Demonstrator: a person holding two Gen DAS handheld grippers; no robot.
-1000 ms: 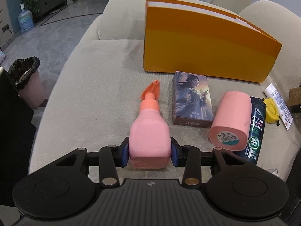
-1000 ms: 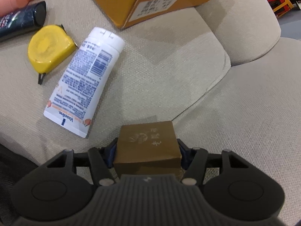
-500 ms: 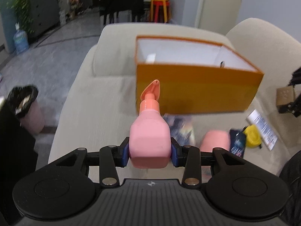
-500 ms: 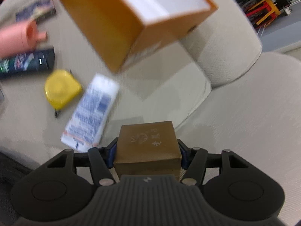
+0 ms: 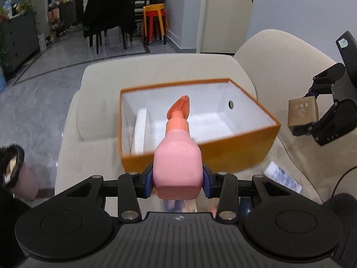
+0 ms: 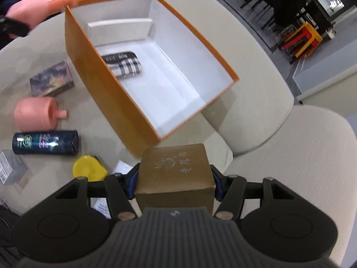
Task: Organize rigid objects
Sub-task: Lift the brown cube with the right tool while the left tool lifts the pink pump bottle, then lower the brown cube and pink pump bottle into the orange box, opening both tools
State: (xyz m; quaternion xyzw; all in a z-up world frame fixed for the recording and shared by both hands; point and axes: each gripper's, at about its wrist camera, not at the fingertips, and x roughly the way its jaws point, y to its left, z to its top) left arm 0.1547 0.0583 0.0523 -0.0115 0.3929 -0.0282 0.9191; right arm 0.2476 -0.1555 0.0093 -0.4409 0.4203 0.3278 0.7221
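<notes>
Both grippers have been lifting off the sofa (image 6: pixel 301 156): left gripper (image 5: pixel 177 178) clamping the pink bottle (image 5: pixel 177 163), right gripper (image 6: pixel 174 181) clamping the brown box (image 6: pixel 175 174), the orange box (image 6: pixel 107 84) now showing its open inside.

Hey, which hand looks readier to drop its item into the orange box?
Probably left: its tongs hold the pink bottle pointing straight over the box; the right tongs' brown carton sits off beside it.

Grey box (image 6: pixel 10 169) cut off at left edge
</notes>
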